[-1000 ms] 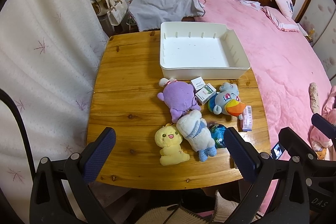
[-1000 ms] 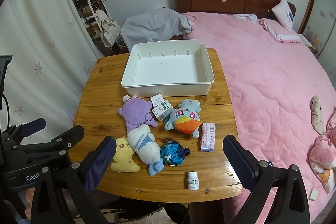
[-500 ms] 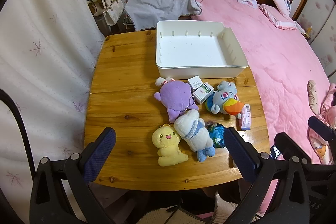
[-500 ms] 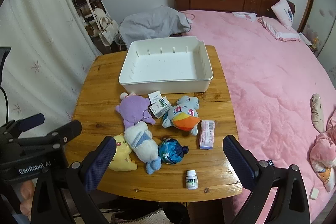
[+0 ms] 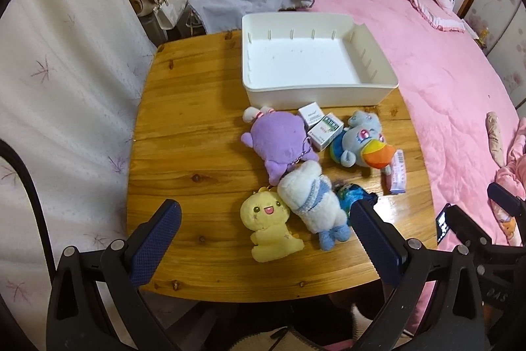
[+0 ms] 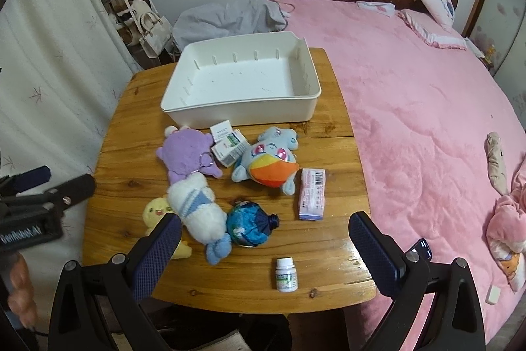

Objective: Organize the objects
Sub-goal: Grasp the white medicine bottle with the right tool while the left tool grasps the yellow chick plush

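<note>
Closing in on the table (image 5: 184,134), both cameras now show the toys larger and the white bin (image 5: 315,94) slightly nearer than a second ago; nothing on the wood has shifted. The left claw (image 5: 263,232) hangs wide open and holds nothing, its pads framing the yellow chick (image 5: 268,224) and the white-and-blue plush (image 5: 312,199) at the near edge. The right claw (image 6: 263,245) is equally wide and empty, above the blue ball (image 6: 251,227) and the small pill bottle (image 6: 286,273).

The bin is bare inside at the far side of the table. Everything to sort lies in front of it: the purple plush (image 6: 189,155), two small boxes (image 6: 227,142) just beside it, the blue bird toy (image 6: 268,162) and the pink packet (image 6: 312,193).

So the approach has only begun and no item is picked yet. Judging by position, the chick or the white plush is the likely first grab for the left side.
</note>
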`<state>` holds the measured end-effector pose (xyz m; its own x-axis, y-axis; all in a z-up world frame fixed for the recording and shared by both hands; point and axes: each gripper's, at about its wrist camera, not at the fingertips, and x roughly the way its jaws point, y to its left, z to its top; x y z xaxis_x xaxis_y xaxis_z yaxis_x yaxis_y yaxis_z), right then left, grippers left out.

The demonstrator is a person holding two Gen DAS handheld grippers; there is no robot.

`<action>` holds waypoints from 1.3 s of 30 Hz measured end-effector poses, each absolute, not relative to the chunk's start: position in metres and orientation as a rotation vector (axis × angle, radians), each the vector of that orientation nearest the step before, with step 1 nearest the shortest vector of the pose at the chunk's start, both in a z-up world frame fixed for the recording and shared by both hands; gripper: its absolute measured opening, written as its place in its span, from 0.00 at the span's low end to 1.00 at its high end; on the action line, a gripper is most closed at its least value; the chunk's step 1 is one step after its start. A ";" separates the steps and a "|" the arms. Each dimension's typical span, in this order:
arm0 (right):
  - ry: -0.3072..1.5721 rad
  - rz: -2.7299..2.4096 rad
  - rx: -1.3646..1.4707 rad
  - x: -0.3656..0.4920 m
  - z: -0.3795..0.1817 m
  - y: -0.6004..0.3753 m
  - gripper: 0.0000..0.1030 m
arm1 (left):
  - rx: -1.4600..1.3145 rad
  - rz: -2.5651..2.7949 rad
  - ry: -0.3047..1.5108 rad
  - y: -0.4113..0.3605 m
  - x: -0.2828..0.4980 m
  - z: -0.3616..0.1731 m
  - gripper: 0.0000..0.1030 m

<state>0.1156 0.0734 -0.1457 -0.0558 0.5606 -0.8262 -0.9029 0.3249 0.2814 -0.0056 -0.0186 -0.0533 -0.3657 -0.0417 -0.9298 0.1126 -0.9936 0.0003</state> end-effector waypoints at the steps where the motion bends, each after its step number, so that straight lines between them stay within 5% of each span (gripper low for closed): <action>1: 1.062 1.240 -0.417 0.116 -0.152 0.073 0.99 | 1.724 -2.510 0.093 -0.021 -0.007 -0.059 0.99; 19: 1.305 1.121 -0.576 0.092 -0.316 0.075 0.73 | 2.101 -2.225 0.150 -0.034 -0.010 -0.210 0.97; 25: 1.321 1.099 -0.591 0.085 -0.333 0.076 0.72 | 2.109 -2.162 0.294 -0.045 -0.013 -0.235 0.97; 28: 1.327 1.091 -0.603 0.081 -0.339 0.079 0.63 | 2.110 -2.121 0.331 -0.048 -0.014 -0.245 0.97; 39: 1.312 1.080 -0.648 0.063 -0.344 0.079 0.51 | 2.132 -2.074 0.229 -0.039 -0.010 -0.259 0.83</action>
<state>0.0630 0.0787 -0.3438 -0.0867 0.2556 -0.9629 -0.8958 0.4030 0.1876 -0.0101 -0.0389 -0.2589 0.0276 -0.0008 -0.9996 0.2191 -0.9757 0.0068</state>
